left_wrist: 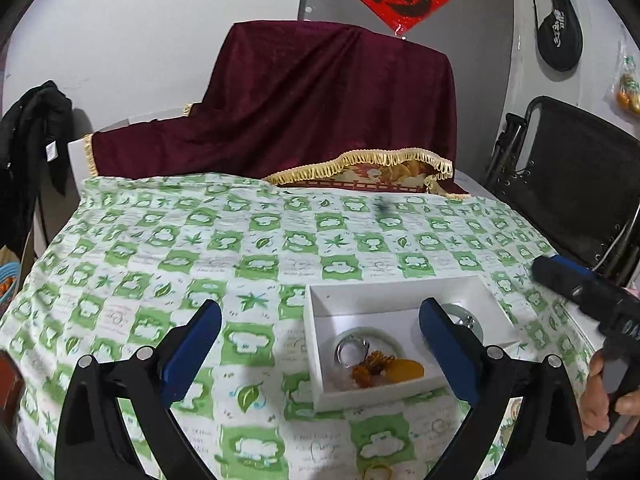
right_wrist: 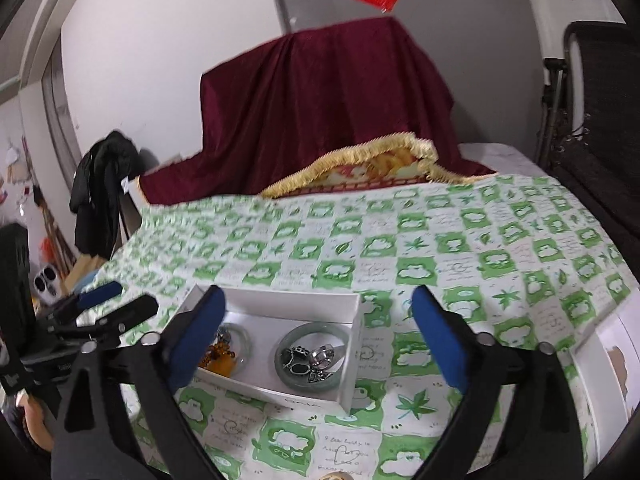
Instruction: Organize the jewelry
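Left gripper (left_wrist: pixel 320 344) spread wide, empty, right gripper (right_wrist: pixel 320 340) likewise, above white box (right_wrist: pixel 280 304)

Black tongs (left_wrist: pixel 320 344), blue pads (left_wrist: pixel 192 352), silver screws.

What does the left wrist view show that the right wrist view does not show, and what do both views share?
Only the left wrist view shows a gold ring on the tablecloth near the bottom edge, outside the box.

Only the right wrist view shows the dark pendants and silver ring inside the second bangle.

Both show the white box, the amber pieces, the green tablecloth, and open hand-held grippers.
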`<move>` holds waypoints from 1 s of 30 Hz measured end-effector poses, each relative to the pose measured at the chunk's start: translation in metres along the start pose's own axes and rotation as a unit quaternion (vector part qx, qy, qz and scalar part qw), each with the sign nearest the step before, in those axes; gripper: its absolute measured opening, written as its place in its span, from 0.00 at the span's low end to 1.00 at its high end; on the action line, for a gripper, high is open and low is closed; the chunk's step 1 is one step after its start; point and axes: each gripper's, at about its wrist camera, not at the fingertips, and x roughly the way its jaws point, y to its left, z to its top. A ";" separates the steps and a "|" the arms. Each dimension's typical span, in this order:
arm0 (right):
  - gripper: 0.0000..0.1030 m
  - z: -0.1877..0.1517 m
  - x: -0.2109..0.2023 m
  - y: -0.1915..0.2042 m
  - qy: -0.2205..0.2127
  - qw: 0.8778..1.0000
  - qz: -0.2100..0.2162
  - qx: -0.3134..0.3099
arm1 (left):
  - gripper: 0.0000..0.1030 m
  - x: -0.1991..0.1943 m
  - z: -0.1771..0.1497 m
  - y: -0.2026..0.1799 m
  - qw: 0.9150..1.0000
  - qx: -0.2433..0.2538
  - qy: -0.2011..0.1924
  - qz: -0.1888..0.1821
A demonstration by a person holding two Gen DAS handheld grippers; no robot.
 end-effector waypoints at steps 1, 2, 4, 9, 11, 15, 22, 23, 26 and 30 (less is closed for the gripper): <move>0.93 -0.002 -0.005 -0.003 -0.006 1.000 -0.001 0.009 | 0.97 -0.003 -0.002 -0.001 1.000 0.000 0.000 0.001; 0.95 -0.004 -0.009 -0.006 -0.010 1.000 -0.002 0.017 | 0.97 -0.005 -0.006 -0.001 1.000 0.000 0.000 0.001; 0.95 -0.010 -0.018 -0.016 -0.018 0.999 0.000 0.042 | 0.97 -0.010 -0.014 -0.006 1.000 0.005 0.000 0.005; 0.95 -0.026 -0.029 -0.028 -0.017 0.997 -0.010 0.071 | 0.97 -0.021 -0.033 -0.020 0.999 0.028 0.004 0.017; 0.95 -0.034 -0.030 -0.030 -0.007 0.997 -0.015 0.073 | 0.97 -0.027 -0.041 -0.026 0.999 0.037 0.001 0.013; 0.95 -0.054 -0.039 -0.032 0.003 0.996 -0.021 0.081 | 0.97 -0.047 -0.055 -0.039 0.997 0.052 -0.028 0.041; 0.95 -0.076 -0.063 -0.031 -0.007 0.996 -0.042 0.081 | 0.97 -0.071 -0.075 -0.053 0.995 0.076 -0.037 0.056; 0.95 -0.079 -0.064 -0.031 -0.004 0.996 -0.043 0.081 | 0.97 -0.073 -0.078 -0.056 0.995 0.080 -0.035 0.054; 0.95 -0.086 -0.067 -0.028 0.004 0.996 -0.048 0.072 | 0.97 -0.077 -0.085 -0.066 0.993 0.098 -0.032 0.054; 0.95 -0.097 -0.073 -0.019 0.020 0.998 -0.046 0.047 | 0.97 -0.079 -0.095 -0.076 0.992 0.116 -0.021 0.048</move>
